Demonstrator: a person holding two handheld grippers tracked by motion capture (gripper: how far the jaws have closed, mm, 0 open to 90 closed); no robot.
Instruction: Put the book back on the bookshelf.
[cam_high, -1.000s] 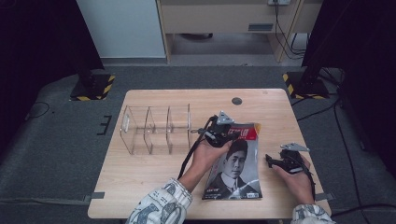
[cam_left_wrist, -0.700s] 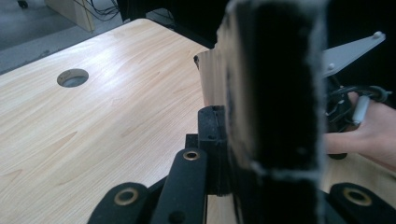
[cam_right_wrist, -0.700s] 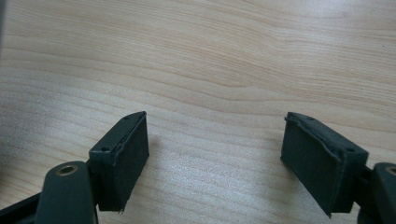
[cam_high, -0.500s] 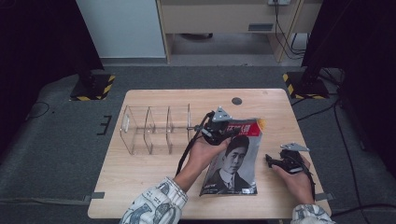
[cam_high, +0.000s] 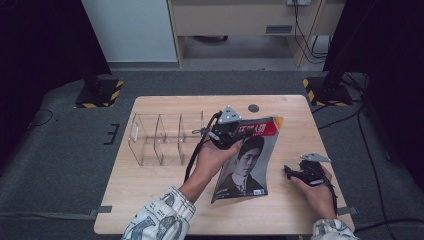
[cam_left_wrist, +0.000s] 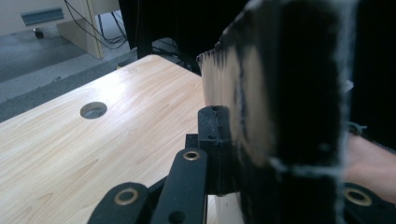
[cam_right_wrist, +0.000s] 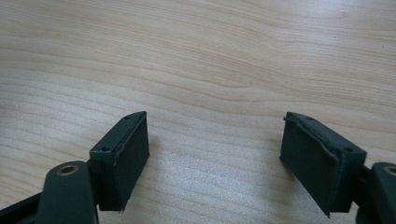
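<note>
Left gripper (cam_high: 234, 131) clenched on magazine (cam_high: 245, 162) top edge, near centre of surface (cam_high: 150, 187); magazine's far end lifted, near end resting toward front edge. Clear acrylic divider rack (cam_high: 165, 138) stands just left of gripper. Right gripper (cam_high: 290, 171) released, jaws wide apart, low over bare wood near right edge.
</note>
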